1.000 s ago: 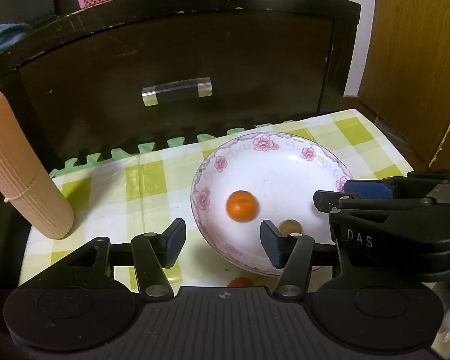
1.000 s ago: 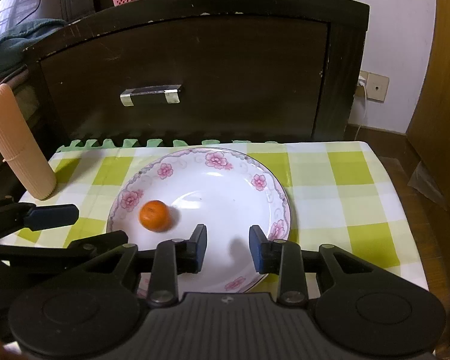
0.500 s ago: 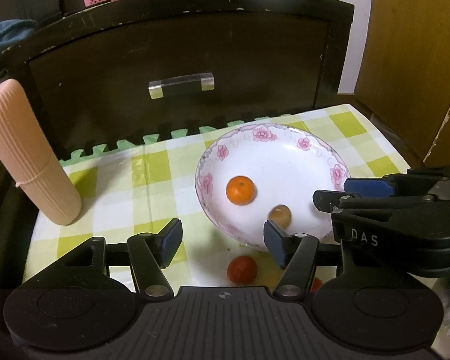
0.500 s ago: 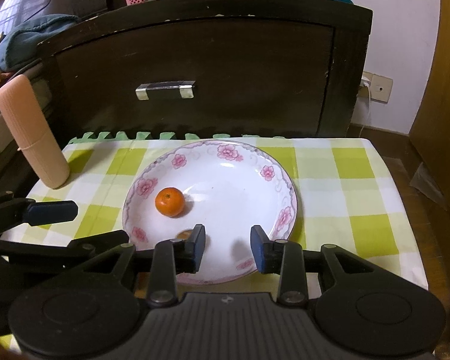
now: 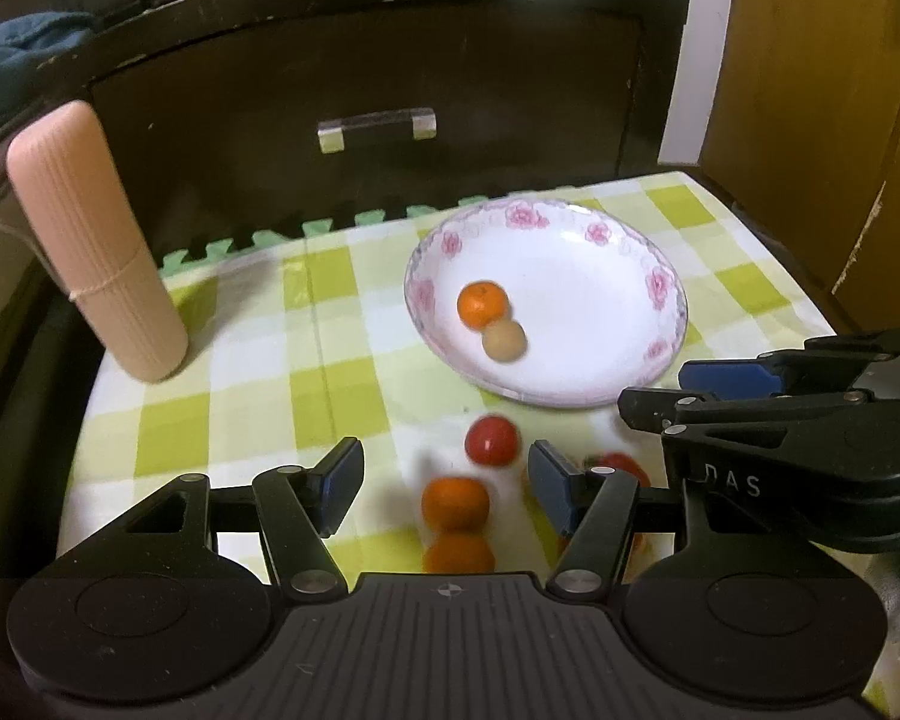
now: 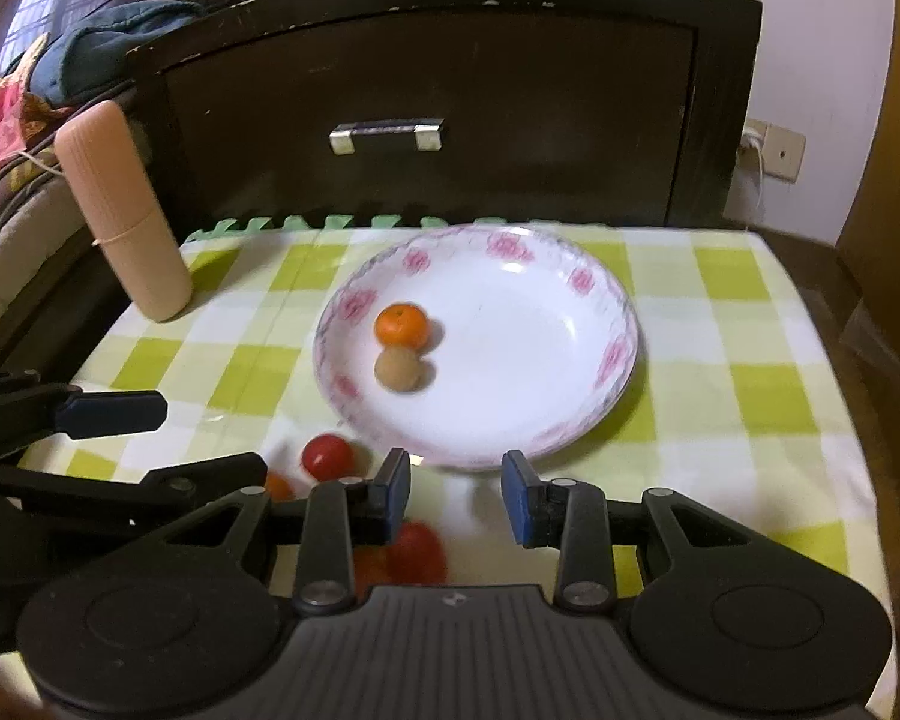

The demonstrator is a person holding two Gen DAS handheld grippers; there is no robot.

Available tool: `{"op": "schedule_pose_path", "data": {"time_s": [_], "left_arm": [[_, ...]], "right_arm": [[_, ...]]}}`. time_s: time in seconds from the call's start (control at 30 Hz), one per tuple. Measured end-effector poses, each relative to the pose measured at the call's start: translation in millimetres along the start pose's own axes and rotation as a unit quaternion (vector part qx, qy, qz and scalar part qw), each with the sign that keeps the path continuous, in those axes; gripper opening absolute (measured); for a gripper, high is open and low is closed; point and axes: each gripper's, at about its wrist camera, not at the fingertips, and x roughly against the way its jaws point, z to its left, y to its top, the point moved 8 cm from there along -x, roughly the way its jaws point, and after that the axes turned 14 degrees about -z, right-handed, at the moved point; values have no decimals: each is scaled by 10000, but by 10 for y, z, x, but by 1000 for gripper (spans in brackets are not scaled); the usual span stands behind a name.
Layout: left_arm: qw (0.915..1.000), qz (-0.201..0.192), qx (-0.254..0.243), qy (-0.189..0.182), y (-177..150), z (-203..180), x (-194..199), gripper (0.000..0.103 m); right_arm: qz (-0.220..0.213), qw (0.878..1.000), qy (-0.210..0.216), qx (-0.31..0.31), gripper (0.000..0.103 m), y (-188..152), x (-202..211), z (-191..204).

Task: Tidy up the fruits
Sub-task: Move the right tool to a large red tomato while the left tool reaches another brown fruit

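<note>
A white flowered plate (image 5: 600, 300) (image 6: 540, 360) holds an orange (image 5: 482, 303) (image 6: 401, 326) and a small brown fruit (image 5: 503, 341) (image 6: 398, 369) touching it. On the checked cloth in front of the plate lie a red tomato (image 5: 492, 441) (image 6: 327, 457), an orange (image 5: 455, 503) with another orange (image 5: 459, 555) behind it, and a red fruit (image 6: 417, 552) partly hidden. My left gripper (image 5: 444, 480) is open above the loose fruits. My right gripper (image 6: 455, 495) is open at the plate's near rim, empty.
A pink ribbed cylinder (image 5: 99, 240) (image 6: 123, 210) leans at the table's back left. A dark wooden drawer front with a metal handle (image 5: 377, 127) (image 6: 387, 133) stands behind the table. The cloth-covered table (image 6: 750, 396) ends at the right edge.
Both grippers have pulled back from the plate, so the loose fruits in front of it came into view. The brown fruit now rests against the orange in the plate.
</note>
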Motion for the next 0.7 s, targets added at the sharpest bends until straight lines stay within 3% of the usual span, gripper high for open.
{"op": "schedule_pose_path", "data": {"time_s": [0.7], "left_arm": [[9962, 812, -217, -209, -755, -63, 323, 70]], "right_arm": [[384, 9990, 184, -129, 34, -337, 198, 206]]}}
